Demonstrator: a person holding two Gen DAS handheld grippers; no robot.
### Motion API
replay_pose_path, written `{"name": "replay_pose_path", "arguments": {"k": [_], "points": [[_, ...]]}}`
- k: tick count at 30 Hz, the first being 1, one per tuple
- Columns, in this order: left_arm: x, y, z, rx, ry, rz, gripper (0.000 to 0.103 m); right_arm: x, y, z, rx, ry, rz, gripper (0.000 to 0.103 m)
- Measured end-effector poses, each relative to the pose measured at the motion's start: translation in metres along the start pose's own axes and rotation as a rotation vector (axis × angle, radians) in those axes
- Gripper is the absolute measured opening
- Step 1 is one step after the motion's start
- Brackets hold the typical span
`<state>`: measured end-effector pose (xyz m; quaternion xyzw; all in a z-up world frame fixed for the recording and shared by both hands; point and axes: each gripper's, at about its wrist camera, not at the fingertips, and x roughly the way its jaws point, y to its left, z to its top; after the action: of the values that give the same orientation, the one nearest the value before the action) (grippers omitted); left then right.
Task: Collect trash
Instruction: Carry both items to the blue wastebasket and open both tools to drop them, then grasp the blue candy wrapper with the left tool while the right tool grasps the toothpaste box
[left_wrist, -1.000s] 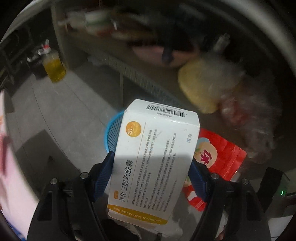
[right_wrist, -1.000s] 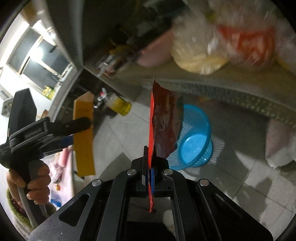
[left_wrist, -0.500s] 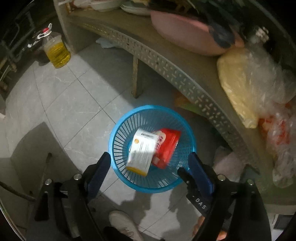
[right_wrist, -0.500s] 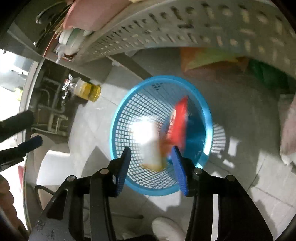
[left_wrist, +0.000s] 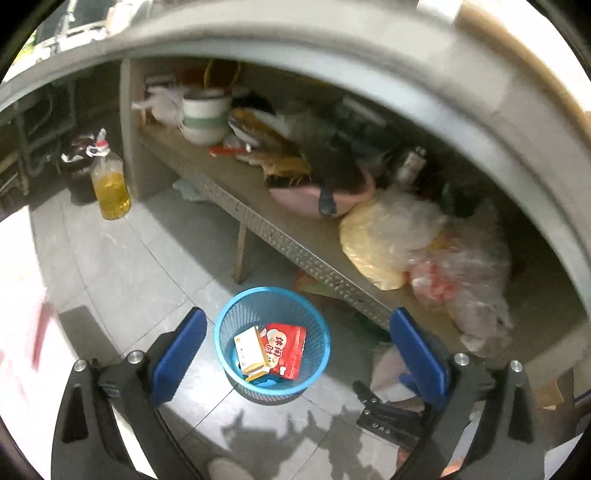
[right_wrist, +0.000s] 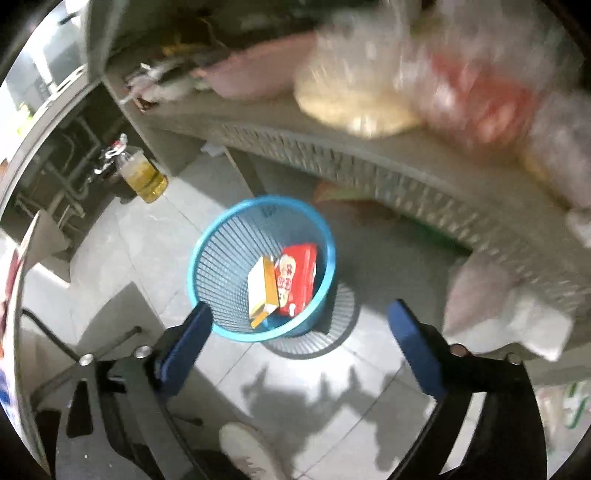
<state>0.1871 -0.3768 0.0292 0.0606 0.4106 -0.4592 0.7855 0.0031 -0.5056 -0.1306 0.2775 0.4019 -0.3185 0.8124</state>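
A blue mesh basket (left_wrist: 229, 321) (right_wrist: 218, 258) stands on the grey tiled floor below a low shelf. Inside it lie a white and orange medicine box (left_wrist: 249, 349) (right_wrist: 260, 291) and a red snack pouch (left_wrist: 284, 349) (right_wrist: 297, 277), side by side. My left gripper (left_wrist: 295, 354) hovers above the basket, its jaws still opening wide with nothing held between them. My right gripper (right_wrist: 299, 339) also hangs above the basket's near side, jaws opening wide and holding nothing. Part of the right gripper's black body shows at the lower right of the left wrist view.
A perforated shelf (left_wrist: 295, 251) runs behind the basket, loaded with plastic bags (left_wrist: 388, 240), a pink basin (left_wrist: 306, 203) and bowls. A bottle of yellow oil (left_wrist: 110, 184) (right_wrist: 144, 175) stands on the floor to the left. A white shoe (right_wrist: 247, 450) is at the bottom edge.
Both grippers have let go: the box and the red pouch dropped into the basket and now lie still there. Both jaws have spread wide, and the left gripper has pulled up and away.
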Motion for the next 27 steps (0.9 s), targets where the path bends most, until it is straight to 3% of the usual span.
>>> {"name": "replay_pose_path", "arguments": {"k": [7,10,13,16,18,23,27], "points": [[-0.123,0.033,-0.057,-0.090,-0.152,-0.015,0.097,-0.071,0.038,-0.017,-0.235,-0.113,-0.090,0.095],[-0.175,0.049,-0.096,-0.116,-0.224,0.051,0.097,-0.093,0.058,-0.023,-0.316,-0.168,-0.054,0.095],[-0.213,0.061,-0.138,-0.153,-0.263,0.109,0.097,-0.120,0.071,-0.035,-0.366,-0.247,0.055,0.095],[-0.247,0.071,-0.179,-0.196,-0.285,0.147,0.097,-0.140,0.089,-0.046,-0.392,-0.272,0.185,0.095],[-0.267,0.079,-0.203,-0.225,-0.298,0.172,0.097,-0.150,0.105,-0.050,-0.411,-0.261,0.270,0.095],[-0.325,0.112,-0.254,-0.290,-0.351,0.316,0.097,-0.162,0.153,-0.058,-0.453,-0.190,0.463,0.095],[-0.358,0.155,-0.270,-0.357,-0.381,0.487,0.097,-0.161,0.195,-0.069,-0.486,-0.109,0.570,0.091]]}}
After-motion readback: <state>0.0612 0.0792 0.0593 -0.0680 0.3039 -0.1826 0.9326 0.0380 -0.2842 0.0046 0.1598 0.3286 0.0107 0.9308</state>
